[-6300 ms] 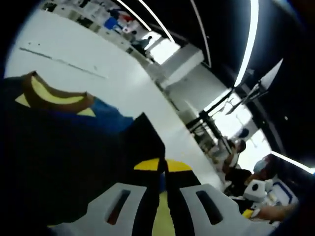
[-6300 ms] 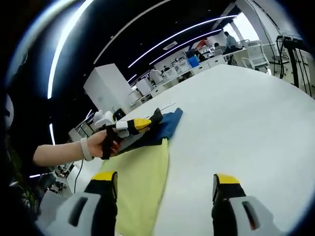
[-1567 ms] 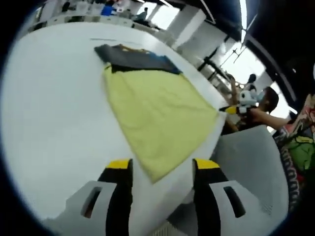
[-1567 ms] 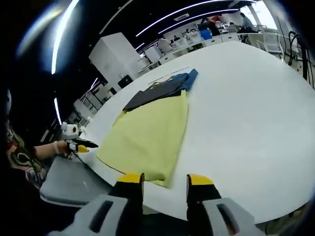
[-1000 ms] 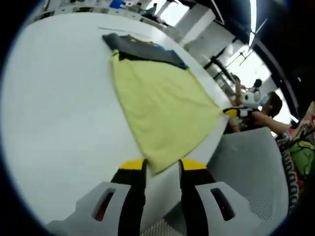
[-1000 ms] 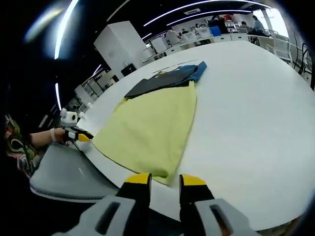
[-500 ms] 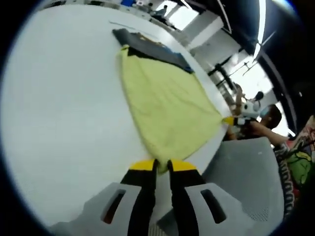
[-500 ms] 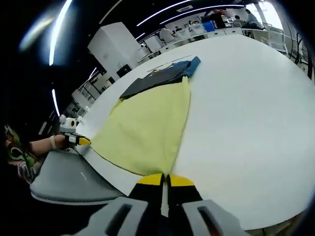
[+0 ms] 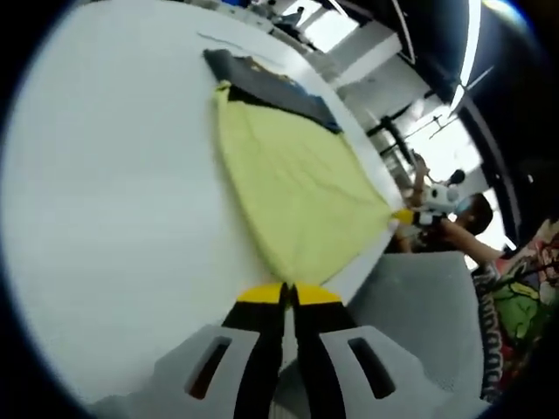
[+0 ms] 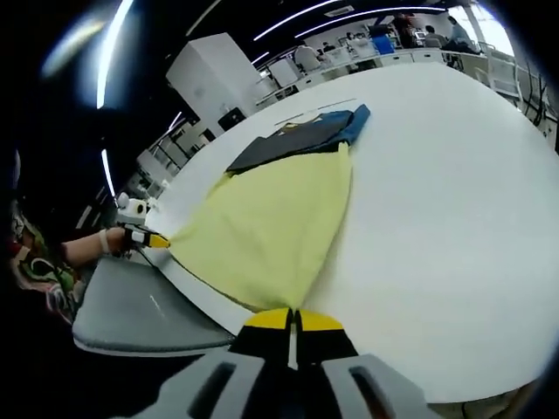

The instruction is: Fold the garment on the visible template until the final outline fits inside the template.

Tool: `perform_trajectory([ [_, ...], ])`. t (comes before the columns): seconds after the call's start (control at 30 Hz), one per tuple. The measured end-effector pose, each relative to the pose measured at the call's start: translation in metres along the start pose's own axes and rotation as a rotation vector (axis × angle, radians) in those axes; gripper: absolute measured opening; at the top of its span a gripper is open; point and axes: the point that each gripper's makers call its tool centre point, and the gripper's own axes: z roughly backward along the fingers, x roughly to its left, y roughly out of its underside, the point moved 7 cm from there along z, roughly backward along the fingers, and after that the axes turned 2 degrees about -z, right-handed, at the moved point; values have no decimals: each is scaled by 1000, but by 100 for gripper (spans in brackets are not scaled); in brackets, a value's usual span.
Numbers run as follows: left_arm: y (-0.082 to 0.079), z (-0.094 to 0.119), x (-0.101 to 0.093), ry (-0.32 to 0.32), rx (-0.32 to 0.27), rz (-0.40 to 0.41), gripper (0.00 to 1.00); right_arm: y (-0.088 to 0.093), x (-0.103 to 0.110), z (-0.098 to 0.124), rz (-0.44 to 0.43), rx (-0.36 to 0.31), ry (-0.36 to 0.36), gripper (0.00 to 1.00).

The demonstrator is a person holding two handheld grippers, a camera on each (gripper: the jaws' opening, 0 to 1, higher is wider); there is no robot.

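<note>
My left gripper (image 9: 287, 295), at the bottom centre of the left gripper view, has its two yellow-tipped jaws pressed together right at the near corner of the soft, pale yellow cloth sheet (image 9: 293, 188); the corner seems caught between the tips, though I cannot make out the fabric inside them. My right gripper (image 10: 292, 320), at the bottom centre of the right gripper view, is likewise drawn tight at the other near corner of the same yellow sheet (image 10: 271, 227), its yellow tips meeting at the cloth's edge. The sheet lies flat as a rough four-sided shape on the smooth white round table (image 9: 105, 175), with a matte, faintly creased surface. At its far edge, in the upper middle of both views, sits the folded dark garment (image 9: 262, 85), a flat black and navy bundle with a strip of brighter blue along one end (image 10: 354, 120), touching the yellow sheet's far side. I can read no lettering or labels on it. In the left gripper view, the right gripper appears at mid right, held by a hand (image 9: 437, 209) at the sheet's corner; in the right gripper view, the left gripper shows at mid left with a hand (image 10: 109, 237) behind it. A grey, smooth chair seat (image 10: 140, 305) sits beside the table's edge, below the sheet.
</note>
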Motion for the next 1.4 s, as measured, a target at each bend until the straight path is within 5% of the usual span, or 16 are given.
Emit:
perform_trajectory([
  [0.4,27,2,-10,68,167,-24,0,25,3,15,-45,60,-19,0],
  [0.7,38,1,-12,83,226,3,0,35,5,19,-77,74,-23,0],
  [1.13,24,25,-22,110,122,45,0,8,20,37,-114,33,-72,0],
  [1.4,27,35,-35,125,127,21,0,7,35,49,-106,43,-101,0],
])
